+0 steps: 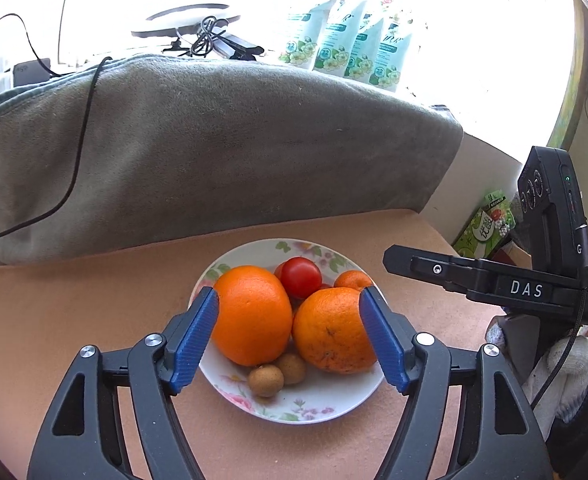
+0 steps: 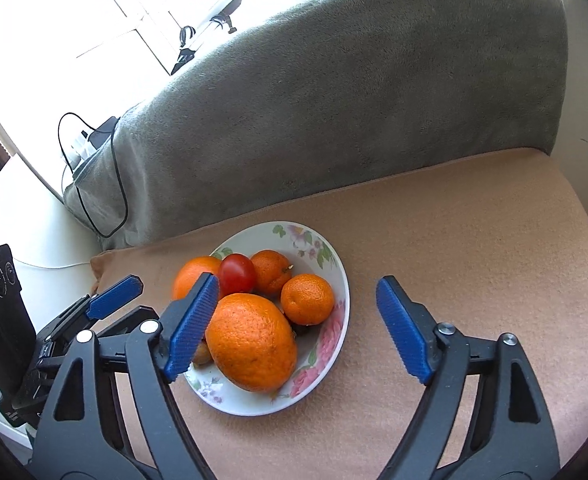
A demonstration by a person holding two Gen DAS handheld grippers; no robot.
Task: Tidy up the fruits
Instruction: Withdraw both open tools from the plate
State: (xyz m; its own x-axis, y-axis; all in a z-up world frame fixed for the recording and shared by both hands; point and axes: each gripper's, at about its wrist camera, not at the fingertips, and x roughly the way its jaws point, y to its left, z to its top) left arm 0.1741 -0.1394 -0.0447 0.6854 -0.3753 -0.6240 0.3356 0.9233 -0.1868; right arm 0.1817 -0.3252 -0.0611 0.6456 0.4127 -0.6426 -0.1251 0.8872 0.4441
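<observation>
A white floral plate (image 1: 314, 404) (image 2: 336, 264) sits on a tan cloth. It holds two large oranges (image 1: 252, 314) (image 1: 332, 328), a red tomato (image 1: 301, 277) (image 2: 237, 274), small mandarins (image 1: 353, 280) (image 2: 307, 298) (image 2: 271, 271) and two small brown fruits (image 1: 266, 380). My left gripper (image 1: 290, 338) is open above the plate, its blue pads either side of the two oranges. My right gripper (image 2: 298, 328) is open and empty, over the plate's right rim, the near orange (image 2: 252, 342) by its left pad. The left gripper's pad also shows in the right wrist view (image 2: 114, 296).
A grey blanket (image 1: 198, 140) (image 2: 354, 92) covers a raised back behind the tan cloth (image 1: 54, 320) (image 2: 474, 260). A black cable (image 1: 74, 160) hangs over it. Green-white pouches (image 1: 346, 40) stand at the window. A green packet (image 1: 484, 226) lies off the right edge.
</observation>
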